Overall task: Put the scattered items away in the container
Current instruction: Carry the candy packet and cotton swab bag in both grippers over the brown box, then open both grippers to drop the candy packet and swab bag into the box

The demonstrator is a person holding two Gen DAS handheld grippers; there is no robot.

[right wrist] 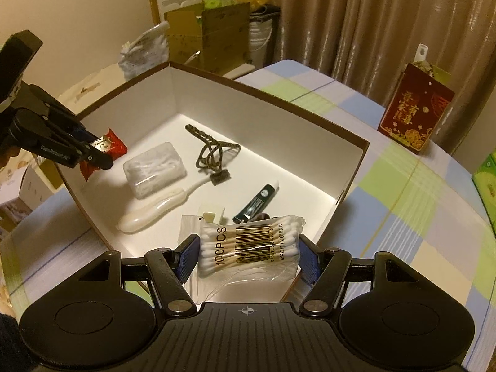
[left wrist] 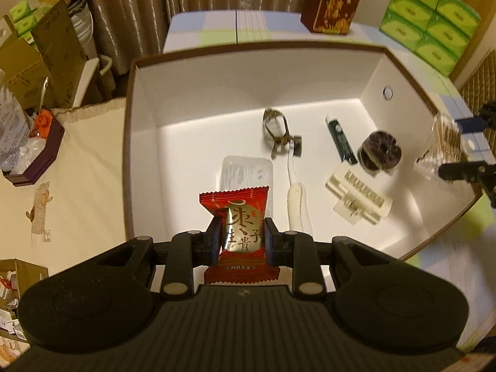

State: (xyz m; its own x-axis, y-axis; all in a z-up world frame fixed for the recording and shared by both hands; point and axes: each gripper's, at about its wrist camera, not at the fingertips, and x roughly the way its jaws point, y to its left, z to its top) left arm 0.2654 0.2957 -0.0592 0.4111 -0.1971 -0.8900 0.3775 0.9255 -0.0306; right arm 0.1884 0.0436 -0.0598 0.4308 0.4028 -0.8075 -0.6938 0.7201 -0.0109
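A white box with a brown rim (left wrist: 133, 117) (right wrist: 356, 167) holds a toothbrush (left wrist: 296, 198) (right wrist: 155, 209), a clear case (left wrist: 246, 170) (right wrist: 155, 167), a braided hair tie (left wrist: 277, 133) (right wrist: 214, 152), a dark green tube (left wrist: 339, 139) (right wrist: 257, 201), a dark scrunchie (left wrist: 379, 152) and a white clip (left wrist: 356, 195). My left gripper (left wrist: 243, 237) (right wrist: 93, 152) is shut on a red snack packet (left wrist: 240, 220) (right wrist: 108, 144) over the box's near edge. My right gripper (right wrist: 246, 254) (left wrist: 462, 145) is shut on a bag of cotton swabs (right wrist: 251, 248) (left wrist: 440, 142) over the box's right edge.
A red gift bag (left wrist: 333, 3) (right wrist: 415, 114) stands on the checked tablecloth behind the box. Green tissue packs (left wrist: 431, 18) are stacked at the back right. Cardboard boxes (left wrist: 40, 62) (right wrist: 207, 34) and a dark tray of clutter (left wrist: 34, 155) sit to the left.
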